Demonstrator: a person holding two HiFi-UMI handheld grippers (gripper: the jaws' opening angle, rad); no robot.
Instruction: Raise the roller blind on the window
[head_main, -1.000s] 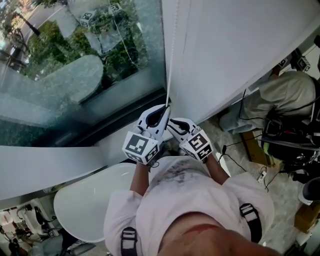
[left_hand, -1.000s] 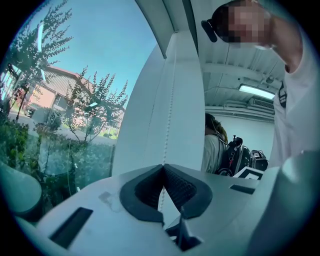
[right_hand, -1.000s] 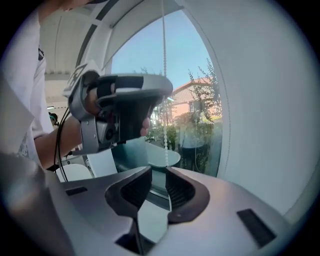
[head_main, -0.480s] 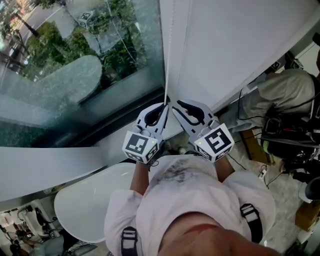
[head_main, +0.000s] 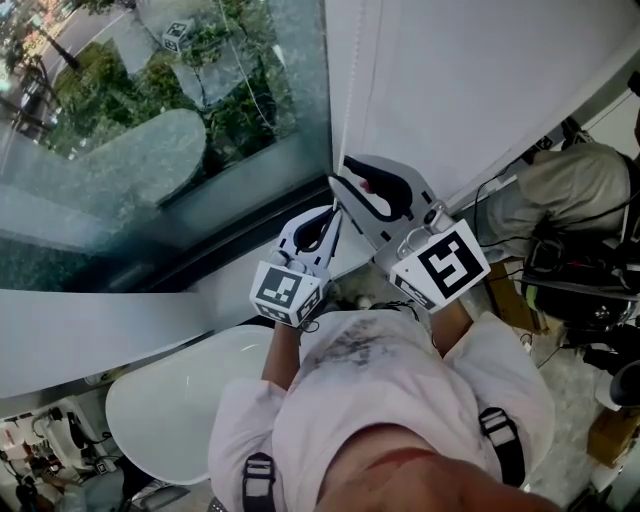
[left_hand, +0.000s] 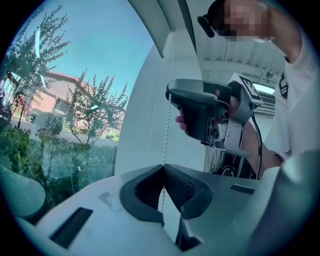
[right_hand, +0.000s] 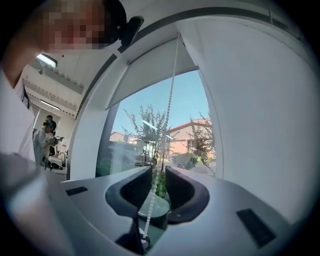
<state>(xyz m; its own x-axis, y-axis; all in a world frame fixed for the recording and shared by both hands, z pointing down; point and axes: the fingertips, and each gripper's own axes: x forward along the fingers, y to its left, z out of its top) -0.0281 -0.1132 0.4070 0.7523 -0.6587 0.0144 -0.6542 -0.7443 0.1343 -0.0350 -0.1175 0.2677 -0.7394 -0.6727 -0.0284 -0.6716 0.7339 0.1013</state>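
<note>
The white roller blind (head_main: 480, 90) hangs beside the window glass (head_main: 150, 120); in the right gripper view the blind (right_hand: 155, 65) covers only the top of the pane. A white bead chain (head_main: 345, 90) runs down along the blind's edge. My left gripper (head_main: 326, 222) is shut on the chain (left_hand: 170, 100), which is pinched between the dark pads (left_hand: 177, 185). My right gripper (head_main: 341, 184) is higher up the chain, above the left one, and also shows in the left gripper view (left_hand: 171, 97). Its jaws (right_hand: 158, 172) stand open with the chain (right_hand: 170, 100) passing loosely between them.
A white round table (head_main: 190, 400) stands below on the left. A seated person (head_main: 570, 190) with cables and boxes on the floor is at the right. Other people (right_hand: 47, 135) stand far back in the room. Trees and buildings lie outside the glass.
My right gripper has risen along the chain, from beside the left gripper to above it. The left gripper has kept still, shut on the chain.
</note>
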